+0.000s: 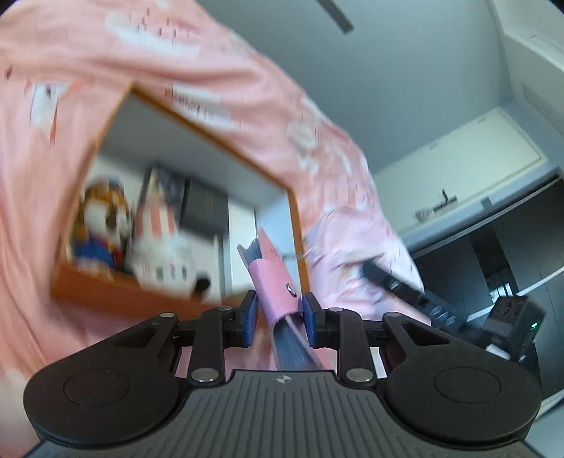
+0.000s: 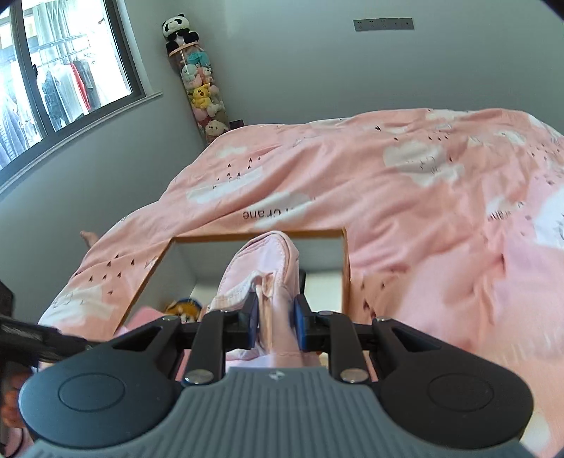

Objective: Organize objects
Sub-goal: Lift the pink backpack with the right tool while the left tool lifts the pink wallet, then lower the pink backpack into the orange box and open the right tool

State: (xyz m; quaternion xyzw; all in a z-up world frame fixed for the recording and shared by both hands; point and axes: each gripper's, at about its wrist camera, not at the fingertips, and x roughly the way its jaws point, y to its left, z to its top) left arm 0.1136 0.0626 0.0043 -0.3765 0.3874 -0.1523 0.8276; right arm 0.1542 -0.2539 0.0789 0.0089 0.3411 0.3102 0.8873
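Note:
My left gripper [image 1: 281,313] is shut on a pink tab [image 1: 273,282] with a metal snap and a grey ribbed lining. The tab stands up between the blue pads. A thin toothed edge runs from it to a pale pink fabric bundle [image 1: 352,243] on the right, where my right gripper [image 1: 372,270] reaches in. In the right wrist view, my right gripper [image 2: 275,315] is shut on that pale pink fabric bundle [image 2: 261,267], a soft stitched piece that rises above the pads. The left gripper [image 2: 38,338] shows as a dark blur at the left edge.
A pink quilt with white clouds [image 2: 405,183] drapes over a wooden-framed cubby [image 2: 257,234] that holds plush toys [image 1: 102,225]. A tall column of plush toys topped by a panda [image 2: 179,31] stands in the corner by the window [image 2: 63,70]. Dark shelves [image 1: 500,253] stand at the right.

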